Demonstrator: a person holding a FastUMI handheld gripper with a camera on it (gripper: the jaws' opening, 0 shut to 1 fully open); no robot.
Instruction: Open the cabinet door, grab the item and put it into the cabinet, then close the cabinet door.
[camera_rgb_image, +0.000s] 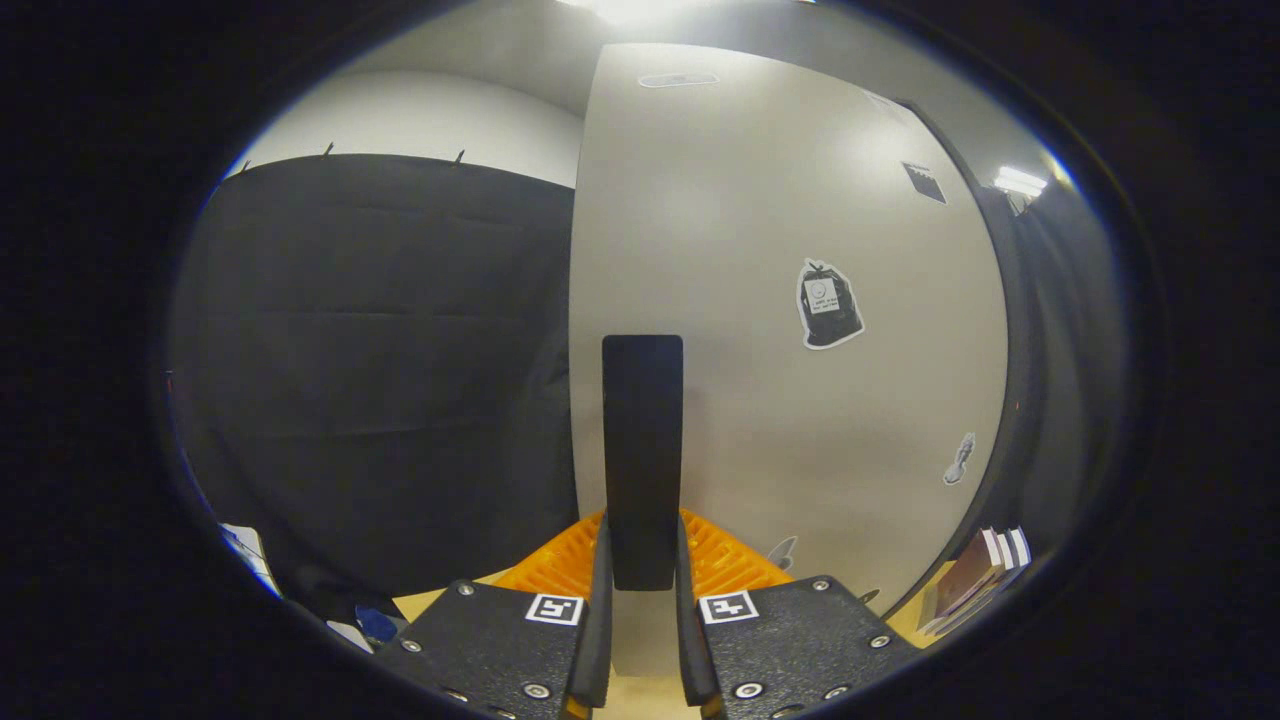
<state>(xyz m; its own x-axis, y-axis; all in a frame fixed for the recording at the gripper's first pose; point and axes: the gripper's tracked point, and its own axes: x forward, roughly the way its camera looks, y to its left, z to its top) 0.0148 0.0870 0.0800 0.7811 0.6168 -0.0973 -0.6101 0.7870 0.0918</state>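
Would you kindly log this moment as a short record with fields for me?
gripper: fingers closed around the door handle, one on each side
handle: black upright bar on the cabinet door, near its left edge
cabinet door: pale panel bearing stickers
stage: door being handled; whether opening or closing cannot be told
behind fingers: orange ribbed object
beside cabinet: books at its right
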